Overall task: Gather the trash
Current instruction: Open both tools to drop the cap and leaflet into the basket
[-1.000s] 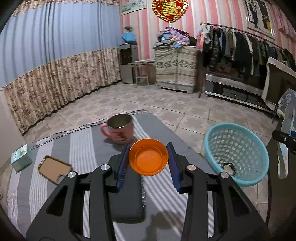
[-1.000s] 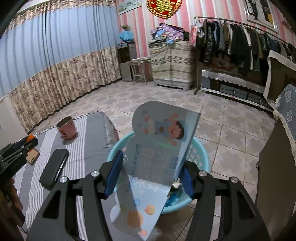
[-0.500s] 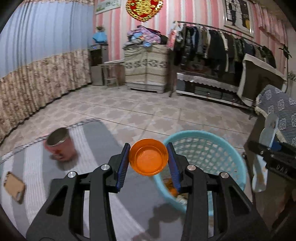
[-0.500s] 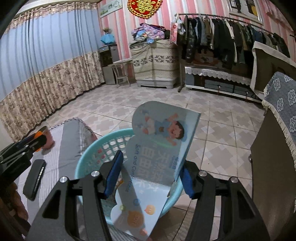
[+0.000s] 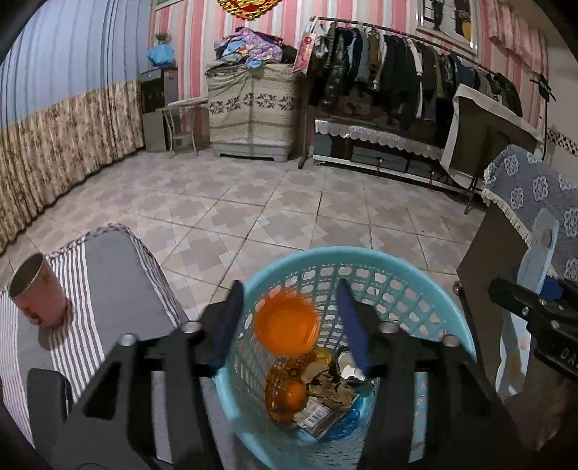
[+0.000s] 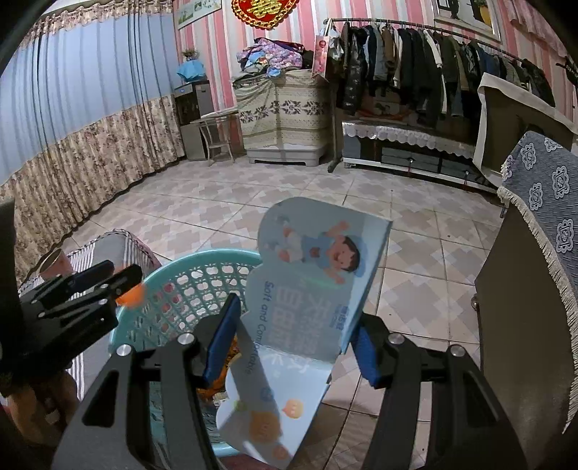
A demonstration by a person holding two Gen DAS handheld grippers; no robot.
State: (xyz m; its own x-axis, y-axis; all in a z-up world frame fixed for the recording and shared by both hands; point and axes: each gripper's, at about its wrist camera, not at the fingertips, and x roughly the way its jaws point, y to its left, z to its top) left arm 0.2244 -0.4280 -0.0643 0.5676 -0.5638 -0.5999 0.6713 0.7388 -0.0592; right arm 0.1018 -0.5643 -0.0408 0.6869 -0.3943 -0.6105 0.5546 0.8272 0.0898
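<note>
Currently, left wrist view: the left gripper [image 5: 287,327] hangs over the turquoise basket [image 5: 448,307], and its jaws have just been opening; the orange cup [image 5: 287,327] sits blurred between the blue pads with a clear gap on either side, so neither pad presses on it. Inside the basket lie an orange-yellow wrapper [image 5: 285,390], crumpled brown paper [image 5: 325,385], a flat packet with a barcode [image 5: 316,415] whose print is too small to read, and a small foil-lidded tub [image 5: 348,367]. At left, a grey striped cloth [image 5: 108,274] covers a surface carrying a pink metal mug [image 5: 38,298] and a dark flat case [image 5: 47,401]. At the right edge the other gripper shows side-on with a pale blue card in it. Right wrist view: the right gripper [image 6: 292,341] has its jaws closed at medium width on a pale blue carton [image 6: 310,289], which stands tilted just beside and partly over the basket's near rim. The carton shows a cartoon child in blue and the English line "Soft and Comfortable"; larger characters next to it are pale and not legible, and orange cartoon faces mark the lower flap. At left the other gripper is seen over the basket rim with an orange blur at its tips. On the far wall hangs a red and gold ornament [image 6: 265,11].
</note>
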